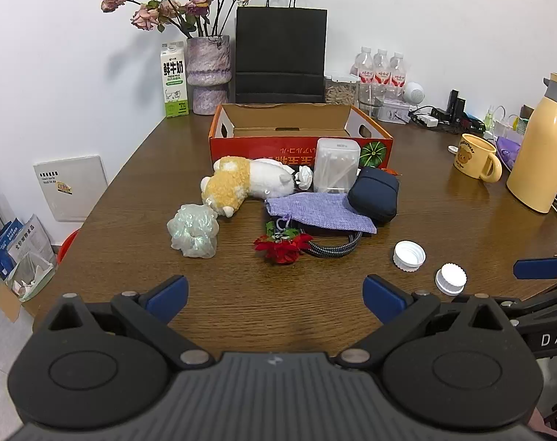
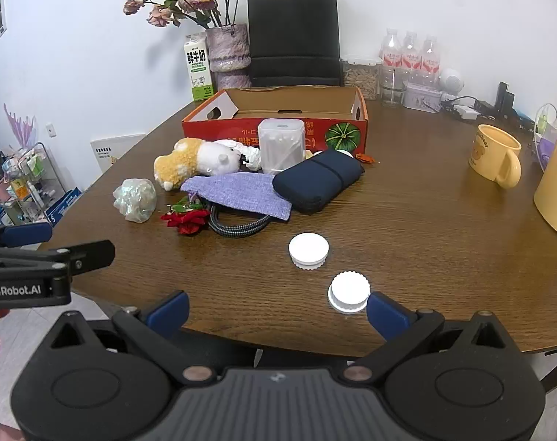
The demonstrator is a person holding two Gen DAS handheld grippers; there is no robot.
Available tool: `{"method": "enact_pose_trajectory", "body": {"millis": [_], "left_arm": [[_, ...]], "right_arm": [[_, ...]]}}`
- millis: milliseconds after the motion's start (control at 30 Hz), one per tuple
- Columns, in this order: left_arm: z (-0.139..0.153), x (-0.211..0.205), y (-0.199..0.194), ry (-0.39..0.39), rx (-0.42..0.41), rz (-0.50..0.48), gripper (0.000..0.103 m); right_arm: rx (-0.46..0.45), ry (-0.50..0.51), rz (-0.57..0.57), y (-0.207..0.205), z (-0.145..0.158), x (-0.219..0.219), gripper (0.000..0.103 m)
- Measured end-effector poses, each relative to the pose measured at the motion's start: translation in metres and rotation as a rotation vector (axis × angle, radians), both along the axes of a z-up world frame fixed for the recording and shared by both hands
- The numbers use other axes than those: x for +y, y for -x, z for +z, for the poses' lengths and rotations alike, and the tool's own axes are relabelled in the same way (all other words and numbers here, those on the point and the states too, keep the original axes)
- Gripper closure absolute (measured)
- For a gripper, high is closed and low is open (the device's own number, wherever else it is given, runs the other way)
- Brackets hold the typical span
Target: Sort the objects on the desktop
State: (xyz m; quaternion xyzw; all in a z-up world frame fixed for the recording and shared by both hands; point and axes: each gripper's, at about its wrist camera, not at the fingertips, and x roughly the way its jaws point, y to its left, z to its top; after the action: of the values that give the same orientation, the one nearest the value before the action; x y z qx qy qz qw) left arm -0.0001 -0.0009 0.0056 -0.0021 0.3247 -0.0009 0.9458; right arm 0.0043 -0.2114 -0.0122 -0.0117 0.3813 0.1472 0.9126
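Since the cardboard box (image 1: pixel 300 125) looks empty, the sorting seems barely begun: the plush toy (image 1: pixel 241 183), purple pouch (image 1: pixel 318 211), navy case (image 1: pixel 373 194) and two white caps (image 1: pixel 408 255) lie on the tabletop (image 1: pixel 260 301) ahead of both jaws. The left gripper (image 1: pixel 274 294) and right gripper (image 2: pixel 276 310) stand spread wide, holding nothing.

I read "GenRobot.AI" on the black left gripper (image 2: pixel 28 253), "鲜牛奶" on the green-and-white milk carton (image 1: pixel 174 81), and "DAS" on the black right gripper's arm (image 1: pixel 552 338).

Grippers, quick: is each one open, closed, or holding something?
Left gripper: open, nothing between its fingers.
Right gripper: open, holding nothing.
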Motion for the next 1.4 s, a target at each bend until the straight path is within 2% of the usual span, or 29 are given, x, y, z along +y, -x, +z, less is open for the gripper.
{"method": "enact_pose_trajectory", "body": {"millis": [1400], "left_arm": [[-0.0023,0.0023,0.0023,0.004,-0.004,0.002,0.0]], "right_arm": [[-0.015,0.0,-0.003,0.0004,-0.0001,0.0009,0.0]]}}
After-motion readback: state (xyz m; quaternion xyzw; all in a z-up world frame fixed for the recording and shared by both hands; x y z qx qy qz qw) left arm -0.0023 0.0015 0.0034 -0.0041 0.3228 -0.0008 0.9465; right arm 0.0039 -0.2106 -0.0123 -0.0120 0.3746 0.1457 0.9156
